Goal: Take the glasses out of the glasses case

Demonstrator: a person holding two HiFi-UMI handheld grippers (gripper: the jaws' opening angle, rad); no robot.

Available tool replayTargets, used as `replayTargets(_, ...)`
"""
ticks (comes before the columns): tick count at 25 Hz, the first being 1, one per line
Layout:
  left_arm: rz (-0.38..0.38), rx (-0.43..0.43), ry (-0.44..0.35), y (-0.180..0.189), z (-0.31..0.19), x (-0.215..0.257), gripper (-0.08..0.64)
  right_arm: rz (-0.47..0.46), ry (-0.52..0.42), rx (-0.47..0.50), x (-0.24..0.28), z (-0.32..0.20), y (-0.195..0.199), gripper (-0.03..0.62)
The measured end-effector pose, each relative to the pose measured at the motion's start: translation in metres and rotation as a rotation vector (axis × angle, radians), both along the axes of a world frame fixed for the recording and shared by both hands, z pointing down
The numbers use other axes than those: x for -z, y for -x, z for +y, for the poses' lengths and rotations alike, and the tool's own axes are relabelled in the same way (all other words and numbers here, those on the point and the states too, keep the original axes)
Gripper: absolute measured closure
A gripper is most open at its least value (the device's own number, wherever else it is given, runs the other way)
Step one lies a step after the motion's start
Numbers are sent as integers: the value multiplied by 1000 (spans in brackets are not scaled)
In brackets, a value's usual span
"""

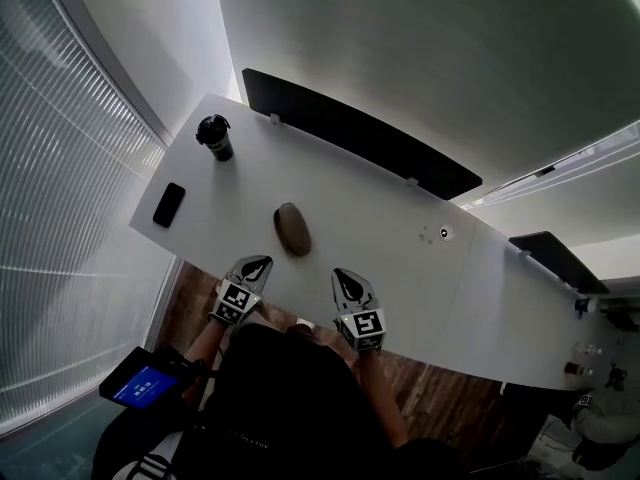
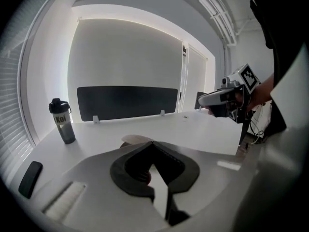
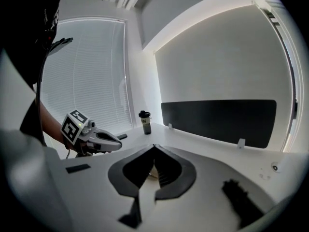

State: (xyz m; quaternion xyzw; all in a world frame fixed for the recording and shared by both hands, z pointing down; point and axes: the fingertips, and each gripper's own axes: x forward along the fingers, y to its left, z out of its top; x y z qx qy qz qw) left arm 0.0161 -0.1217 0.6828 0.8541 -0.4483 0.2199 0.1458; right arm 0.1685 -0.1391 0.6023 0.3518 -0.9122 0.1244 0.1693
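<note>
A closed brown glasses case lies on the white table, near its front edge. My left gripper hovers just short of the case on its near left, jaws together and empty. My right gripper hangs at the case's near right, also shut on nothing. In the left gripper view the jaw tips of the left gripper meet, and a pale sliver of the case shows just beyond them. The jaw tips of the right gripper touch in the right gripper view. No glasses are visible.
A dark bottle stands at the table's far left corner, with a black phone nearer along the left edge. A black divider panel runs along the far edge. A small round fitting sits right of centre.
</note>
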Motion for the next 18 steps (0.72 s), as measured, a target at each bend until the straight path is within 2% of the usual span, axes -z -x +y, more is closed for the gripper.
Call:
replayTargets(3,-6,-46,27,14,-19,-21,554,2,27,33,-7,-10,32,586)
replayTargets(5,-5,-78,44,12,-29,-31,554,19,11,47,-10,-15,43,586)
replayTargets(9,-5,-139,86,14,-44,-59,554,55,46,33,-23,-24,71,586)
replayTargets(13,-12,-193,113,26,-69,-77,554,103,40,29,-40,-39,107,586)
replayTargets(18,-27,-303,131,23,-82,-93,553,183,84,31,-66,-41,131,586)
